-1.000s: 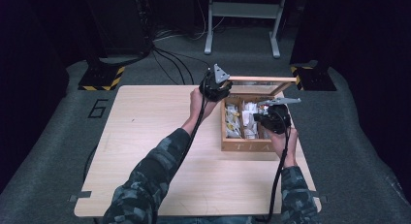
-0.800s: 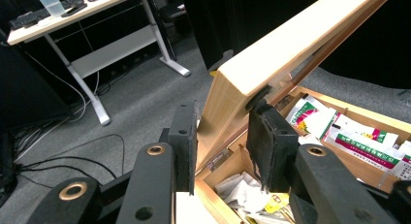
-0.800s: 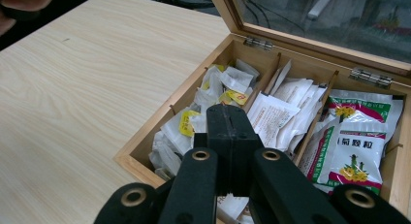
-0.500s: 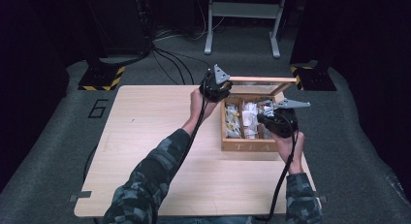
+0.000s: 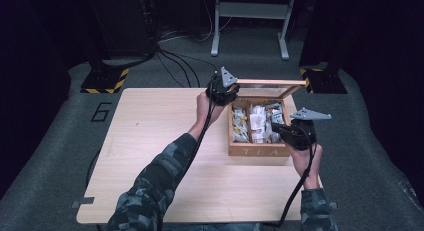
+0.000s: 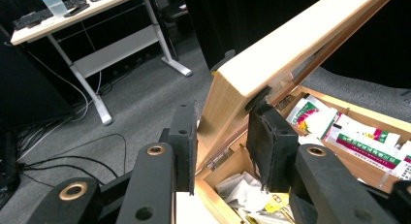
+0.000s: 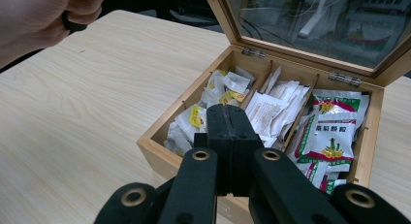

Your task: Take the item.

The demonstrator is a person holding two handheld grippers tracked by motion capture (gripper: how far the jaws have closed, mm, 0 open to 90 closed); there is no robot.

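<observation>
Near the far right corner of the worktop [image 5: 165, 156] sits the wooden tea box [image 5: 260, 151], its glass-paned lid [image 5: 270, 83] raised and leaning back. My left hand-held gripper [image 6: 220, 136] has its jaws apart around the lid's near corner, one pad on each side, though I cannot tell whether either pad touches the wood. My right hand-held gripper [image 7: 231, 136] hovers at the box's front right, jaws pressed together on nothing.

As I judge it, the opening is done, the lid is being steadied, and no sachet has been picked yet; choosing one and lifting it out is what's left.

From the high view I get the layout: box, both forearms, the word TEA on the front wall. My right gripper view gives what that misses: three compartments, white sachets [image 7: 271, 107] in the left and middle ones, green-printed packets [image 7: 334, 132] in the right one, and the hinges [image 7: 252, 52] at the back. My left gripper view gives the lid's edge thickness and how it stands between my pads
</observation>
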